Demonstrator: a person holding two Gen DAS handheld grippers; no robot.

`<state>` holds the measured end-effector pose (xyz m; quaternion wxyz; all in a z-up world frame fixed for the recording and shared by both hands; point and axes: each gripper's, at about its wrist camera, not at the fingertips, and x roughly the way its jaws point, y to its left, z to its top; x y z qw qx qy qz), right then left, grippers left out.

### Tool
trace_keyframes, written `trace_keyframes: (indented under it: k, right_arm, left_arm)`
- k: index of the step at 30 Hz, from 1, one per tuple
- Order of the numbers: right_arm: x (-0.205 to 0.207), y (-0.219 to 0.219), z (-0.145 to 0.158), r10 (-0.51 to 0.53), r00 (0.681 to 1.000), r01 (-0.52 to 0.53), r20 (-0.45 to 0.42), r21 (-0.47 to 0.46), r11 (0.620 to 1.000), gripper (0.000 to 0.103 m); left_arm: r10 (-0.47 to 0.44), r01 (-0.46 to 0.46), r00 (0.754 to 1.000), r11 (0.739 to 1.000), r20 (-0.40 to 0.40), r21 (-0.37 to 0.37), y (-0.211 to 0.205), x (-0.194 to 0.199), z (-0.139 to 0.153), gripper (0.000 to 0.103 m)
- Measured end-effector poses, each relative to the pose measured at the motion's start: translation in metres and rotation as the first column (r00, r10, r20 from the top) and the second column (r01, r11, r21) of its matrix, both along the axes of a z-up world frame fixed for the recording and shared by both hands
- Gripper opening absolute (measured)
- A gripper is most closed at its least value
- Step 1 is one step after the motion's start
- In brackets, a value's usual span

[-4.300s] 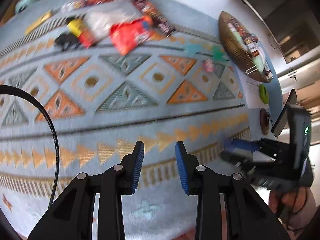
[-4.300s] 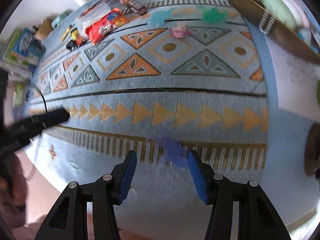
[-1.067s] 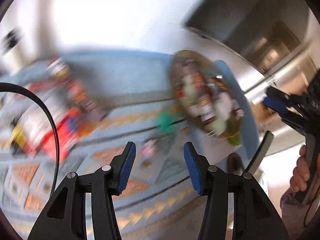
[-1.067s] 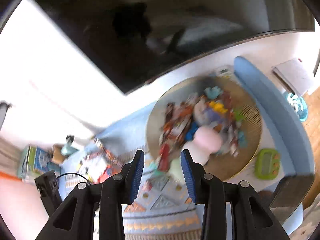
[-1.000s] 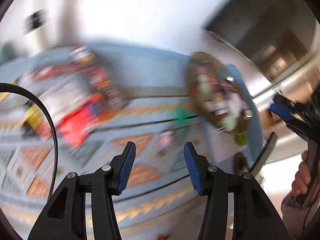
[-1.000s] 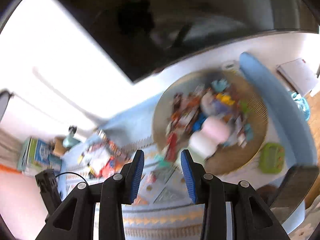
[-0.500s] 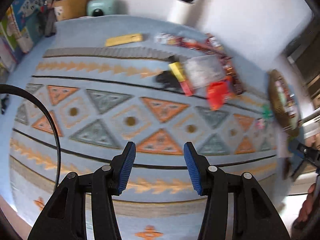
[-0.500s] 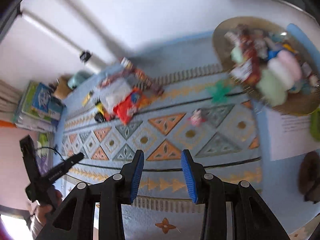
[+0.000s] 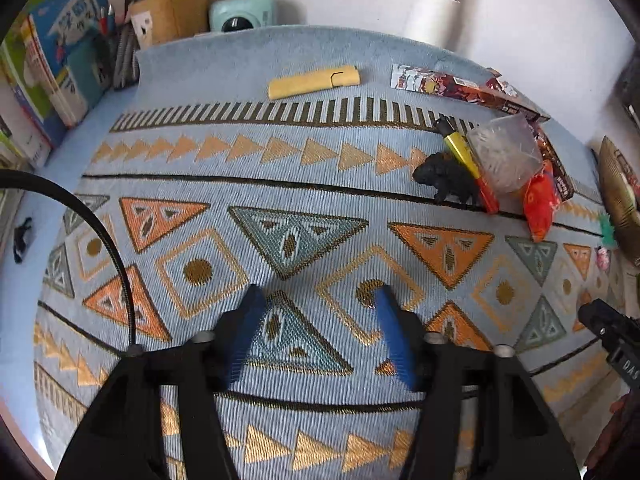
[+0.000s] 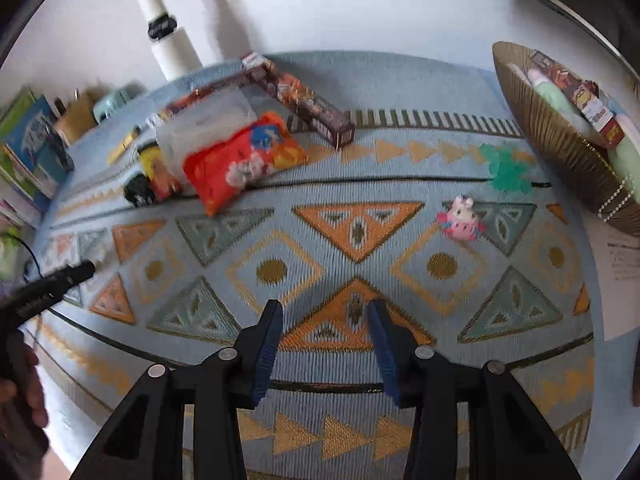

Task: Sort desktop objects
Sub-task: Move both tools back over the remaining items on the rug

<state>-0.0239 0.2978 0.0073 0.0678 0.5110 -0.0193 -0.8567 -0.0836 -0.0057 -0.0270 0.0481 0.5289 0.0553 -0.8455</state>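
Both grippers, left gripper (image 9: 318, 334) and right gripper (image 10: 325, 354), gape (nothing between) above the mat (image 10: 360, 208).

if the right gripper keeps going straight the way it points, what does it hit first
Probably just the patterned mat: the right gripper, jaws just opening and empty, aims steeply down at an orange triangle, with no object in between.

1. This looks like a home desk against a white wall, covered by a blue patterned mat (image 9: 304, 184).
2. Upper left of the left wrist view: children's books (image 9: 60, 52), a cardboard pen holder (image 9: 168, 16), a mint instant camera (image 9: 244, 14).
3. Right edge of the right wrist view: a woven basket (image 10: 560, 148) of toys and snacks.
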Motion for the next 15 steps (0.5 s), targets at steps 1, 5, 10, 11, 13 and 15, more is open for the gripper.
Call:
trace_keyframes:
  k: [1, 5, 10, 11, 13, 15]
  right_arm:
    - [0.002, -0.002, -0.001, 0.005, 1.000, -0.005, -0.015, 0.010, 1.000, 0.048]
    - [0.005, -0.016, -0.006, 0.046, 0.999, -0.043, -0.029, 0.094, 0.995, 0.066]
    - [0.005, -0.018, -0.011, 0.020, 0.997, -0.005, -0.068, 0.217, 0.976, 0.103]
    - [0.003, -0.013, -0.014, 0.008, 0.998, 0.004, -0.062, 0.188, 0.982, 0.103]
    - [0.002, 0.000, -0.018, -0.045, 0.997, 0.050, -0.060, 0.083, 0.995, 0.103]
    - [0.004, 0.000, -0.018, -0.045, 0.995, 0.052, -0.084, 0.085, 0.995, 0.103]
  left_arm:
    - [-0.008, 0.008, 1.000, 1.000, -0.016, -0.012, 0.002, 0.001, -0.001, 0.065]
    - [-0.042, 0.038, 0.998, 0.997, -0.055, -0.071, 0.011, 0.004, -0.007, 0.091]
    - [0.012, -0.017, 0.995, 0.998, -0.096, -0.057, 0.004, 0.009, -0.012, 0.103]
    - [0.010, -0.017, 0.993, 0.998, -0.115, -0.058, 0.003, 0.012, -0.012, 0.103]
    - [0.005, -0.014, 0.990, 0.998, -0.144, -0.062, 0.003, 0.016, -0.012, 0.103]
    - [0.003, -0.012, 0.988, 0.998, -0.157, -0.060, 0.001, 0.018, -0.012, 0.103]
